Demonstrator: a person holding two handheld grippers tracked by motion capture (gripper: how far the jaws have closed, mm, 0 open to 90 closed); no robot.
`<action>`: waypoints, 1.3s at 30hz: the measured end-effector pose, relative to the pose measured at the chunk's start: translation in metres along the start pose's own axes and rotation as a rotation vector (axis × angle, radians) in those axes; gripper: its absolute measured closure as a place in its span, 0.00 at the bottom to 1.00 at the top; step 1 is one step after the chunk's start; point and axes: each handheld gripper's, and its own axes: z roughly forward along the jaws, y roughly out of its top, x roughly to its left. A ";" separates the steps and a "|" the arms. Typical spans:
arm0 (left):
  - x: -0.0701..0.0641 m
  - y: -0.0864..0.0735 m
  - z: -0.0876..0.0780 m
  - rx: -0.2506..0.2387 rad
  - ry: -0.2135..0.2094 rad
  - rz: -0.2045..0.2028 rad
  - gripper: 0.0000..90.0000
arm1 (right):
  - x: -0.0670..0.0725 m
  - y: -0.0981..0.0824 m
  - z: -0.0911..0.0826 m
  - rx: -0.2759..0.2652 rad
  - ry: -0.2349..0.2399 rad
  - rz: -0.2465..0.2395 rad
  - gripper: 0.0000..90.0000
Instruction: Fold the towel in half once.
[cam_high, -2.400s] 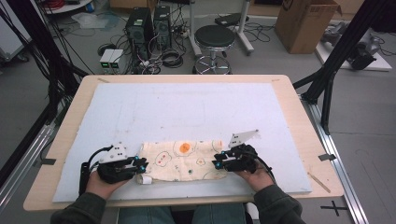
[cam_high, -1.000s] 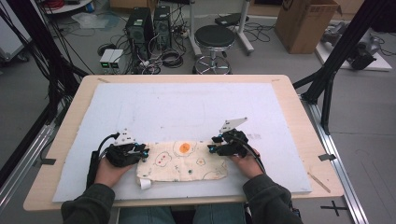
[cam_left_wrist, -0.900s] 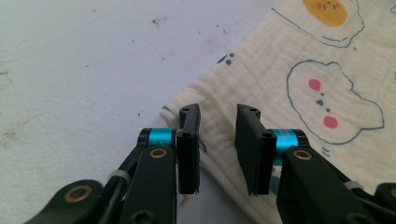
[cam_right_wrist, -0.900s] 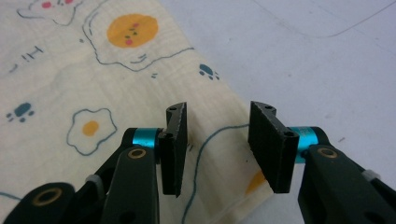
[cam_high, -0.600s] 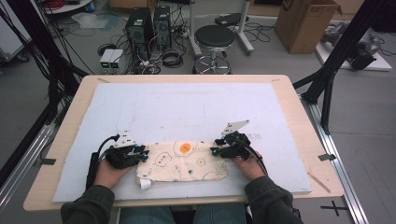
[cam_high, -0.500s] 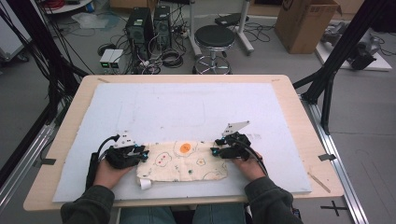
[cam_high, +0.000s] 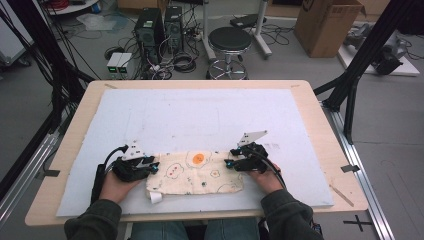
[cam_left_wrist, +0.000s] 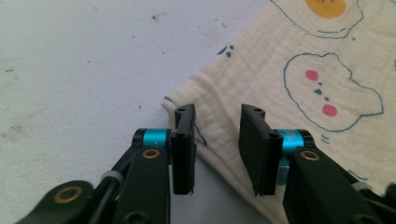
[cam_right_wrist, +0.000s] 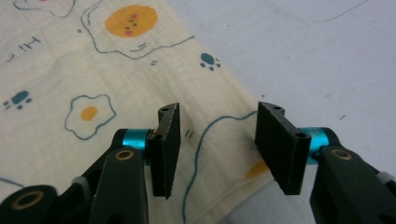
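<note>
Cloth (cam_right_wrist: 70, 84) cut by frame edges

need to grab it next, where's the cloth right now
In the high view the cloth lies flat on the mat's near edge, between the left gripper and right gripper.

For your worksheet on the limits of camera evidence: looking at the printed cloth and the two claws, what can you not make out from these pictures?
- Cloth: its left and right ends, high view, hidden under the left claw and right claw.
- Small white tag at the cloth's near edge: any print too small, high view.
- Cloth's underside: hidden against the white mat.
- Person's hands: mostly hidden by the claw bodies, high view.
</note>
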 end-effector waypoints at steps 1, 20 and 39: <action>0.000 0.000 -0.001 -0.003 -0.004 -0.003 0.70 | 0.002 0.000 -0.001 -0.009 -0.005 -0.006 0.54; -0.006 0.015 -0.033 -0.153 0.003 -0.039 0.50 | 0.007 0.005 -0.039 -0.133 -0.009 0.005 0.35; -0.004 0.015 -0.037 -0.168 -0.004 -0.064 0.47 | 0.009 0.007 -0.038 -0.111 0.009 -0.004 0.35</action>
